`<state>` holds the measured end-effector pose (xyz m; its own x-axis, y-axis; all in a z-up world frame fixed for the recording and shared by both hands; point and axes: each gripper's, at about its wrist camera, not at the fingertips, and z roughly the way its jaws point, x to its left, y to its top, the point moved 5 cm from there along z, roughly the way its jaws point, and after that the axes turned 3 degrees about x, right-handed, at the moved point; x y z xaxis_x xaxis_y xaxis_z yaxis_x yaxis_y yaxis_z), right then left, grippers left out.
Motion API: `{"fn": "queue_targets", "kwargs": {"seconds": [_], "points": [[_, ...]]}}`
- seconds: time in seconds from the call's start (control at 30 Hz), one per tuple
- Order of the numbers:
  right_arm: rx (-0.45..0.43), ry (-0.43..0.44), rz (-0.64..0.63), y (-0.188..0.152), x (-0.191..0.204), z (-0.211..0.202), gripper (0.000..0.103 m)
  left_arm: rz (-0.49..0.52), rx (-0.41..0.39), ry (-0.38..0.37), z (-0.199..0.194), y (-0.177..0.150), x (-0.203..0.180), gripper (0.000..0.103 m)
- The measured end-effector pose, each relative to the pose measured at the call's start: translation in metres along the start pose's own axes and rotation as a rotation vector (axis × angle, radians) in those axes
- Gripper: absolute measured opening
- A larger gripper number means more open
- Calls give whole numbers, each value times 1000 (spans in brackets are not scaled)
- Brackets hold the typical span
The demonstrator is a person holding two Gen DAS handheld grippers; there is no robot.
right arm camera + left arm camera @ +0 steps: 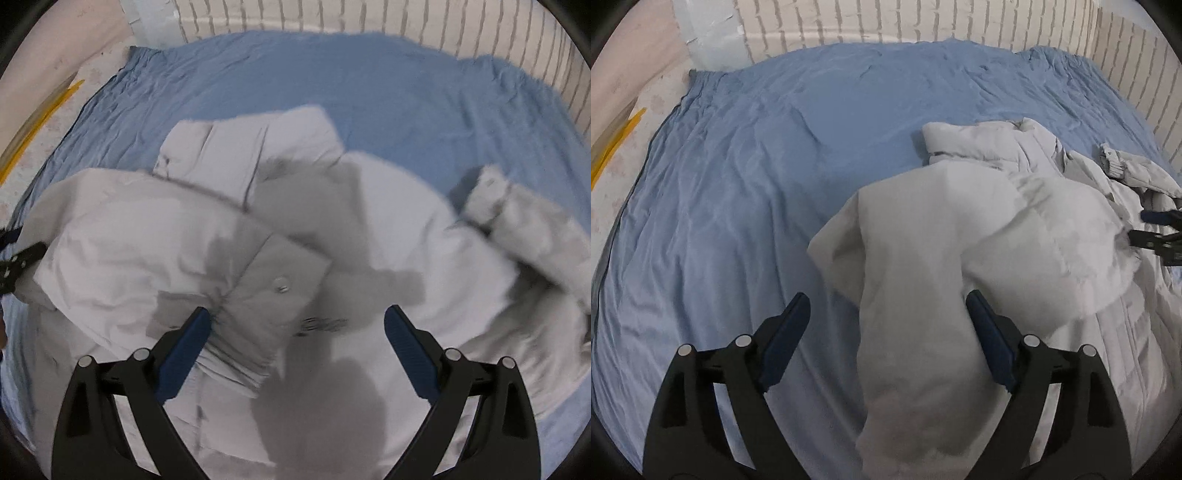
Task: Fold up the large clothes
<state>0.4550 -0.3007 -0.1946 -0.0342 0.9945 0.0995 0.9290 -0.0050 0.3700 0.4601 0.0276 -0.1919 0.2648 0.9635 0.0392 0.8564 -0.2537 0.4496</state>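
Note:
A pale grey padded jacket (1015, 236) lies crumpled on a blue sheet (757, 184), on the right side in the left wrist view. My left gripper (886, 299) is open; a long grey flap of the jacket runs between its fingers without either pad pressing on it. The right gripper (1156, 229) shows at the right edge, by the jacket. In the right wrist view the jacket (147, 251) fills the middle, with a snap button (282, 285) and a ribbed cuff (487, 199). My right gripper (297, 312) hangs open just above it. The left gripper (22, 258) peeks in at the left edge.
The blue sheet (406, 92) spreads wide to the left and beyond the jacket. A brick-patterned wall (923, 22) borders the far and right sides. A pale patterned surface with a yellow strip (617, 147) lies off the sheet's left edge.

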Motion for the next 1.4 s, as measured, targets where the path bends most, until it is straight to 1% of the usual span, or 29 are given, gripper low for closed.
{"fn": "queue_targets", "kwargs": {"seconds": [0.03,0.07,0.13,0.17,0.2,0.23,0.27,0.3,0.33,0.37,0.43,0.47,0.5,0.53,0.6,0.63,0.67,0.73,0.8,0.87,0.9,0.93,0.97,1.1,1.2,1.23,1.27,1.33,1.4], "points": [[11,14,8,-1,4,7,88,-1,-3,1,-2,-3,1,85],[22,36,16,-3,6,12,72,-2,-8,5,-4,-5,2,85],[72,128,64,-6,12,25,50,-3,-18,9,-9,-9,3,85],[66,118,62,-7,14,26,40,-5,-21,10,-12,-10,3,85],[53,108,38,-6,18,25,35,-7,-23,10,-14,-11,4,85],[42,84,21,-6,20,23,23,-7,-26,9,-16,-11,4,85],[10,10,-5,-1,18,14,17,-5,-31,12,-20,-11,4,86],[-20,-43,-9,3,14,7,16,2,-37,16,-24,-12,3,88],[-79,-152,-10,10,3,-8,15,7,-44,14,-29,-14,2,94],[-99,-216,-7,14,-6,-17,15,11,-57,12,-34,-15,1,95],[-108,-285,9,20,-25,-28,16,18,-57,9,-37,-20,1,96],[-77,-299,8,19,-29,-26,19,25,-41,8,-36,-24,1,96],[-1,-302,-2,14,-33,-18,21,27,-28,8,-34,-27,2,96],[37,-297,-16,7,-35,-13,21,24,-20,9,-32,-30,4,96],[33,-333,-45,2,-36,-14,41,12,-9,-5,-30,-33,9,96],[12,-340,-47,1,-39,-18,62,3,-9,-14,-30,-32,14,96],[-8,-322,-37,1,-43,-23,71,-6,-11,-16,-31,-31,17,96],[-45,-273,-8,8,-47,-31,71,-31,-7,-22,-29,-18,27,96],[-74,-233,-5,22,-54,-39,71,-47,-3,-33,-25,3,33,96],[-84,-212,-48,40,-55,-40,79,-48,-3,-43,-20,25,33,96],[-83,-202,-79,49,-55,-36,80,-44,3,-49,-16,37,32,96],[-77,-198,-96,50,-56,-34,81,-41,11,-51,-11,46,31,96],[-56,-194,-117,58,-57,-24,81,-38,20,-54,-6,55,30,96],[-12,-142,-165,72,-59,1,81,-9,90,-100,31,90,14,96],[-3,-94,-155,83,-66,15,81,31,144,-136,61,102,-2,96],[10,-62,-145,88,-69,22,81,40,157,-136,69,103,-6,96],[16,-51,-146,88,-71,25,81,49,171,-138,76,104,-10,96],[33,-64,-158,90,-74,36,81,76,239,-176,98,99,-21,96],[56,-70,-161,92,-79,51,85,104,287,-173,113,90,-28,96]]}}
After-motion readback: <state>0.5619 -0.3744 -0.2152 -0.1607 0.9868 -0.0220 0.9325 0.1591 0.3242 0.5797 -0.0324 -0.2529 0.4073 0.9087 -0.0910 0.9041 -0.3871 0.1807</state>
